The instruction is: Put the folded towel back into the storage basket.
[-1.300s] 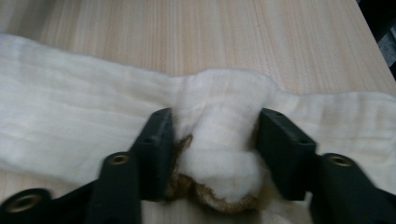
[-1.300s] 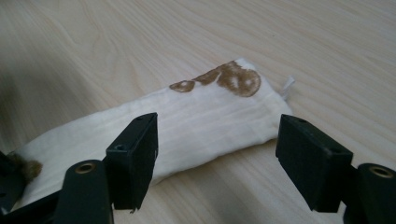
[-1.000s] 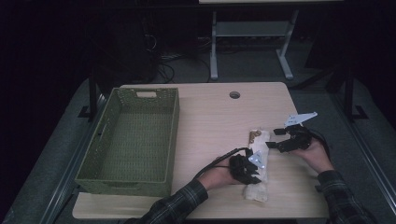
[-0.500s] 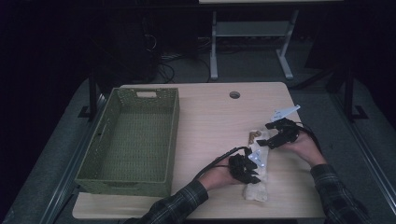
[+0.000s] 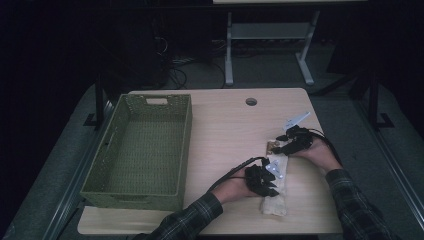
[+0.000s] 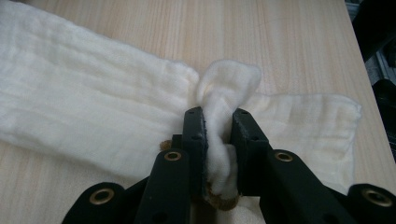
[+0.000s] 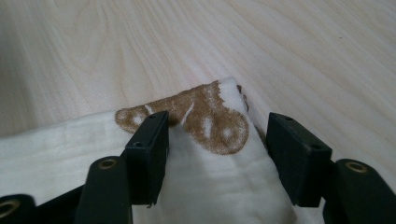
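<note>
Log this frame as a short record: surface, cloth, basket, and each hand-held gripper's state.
surface: light wooden table
cloth: cream cloth, folded into a long strip, flat near the table's right edge, brown print at its far end
basket: green woven basket, on the table's left side, nothing inside
left hand-held gripper: shut on a bunched fold of the cloth
right hand-held gripper: jaws apart on either side of the printed end, just been closing, pads not yet pressing

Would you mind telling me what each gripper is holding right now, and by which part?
The left gripper pinches a bunched fold of the cream cloth. The right gripper, jaws just closing, straddles its brown-printed corner without gripping.
</note>
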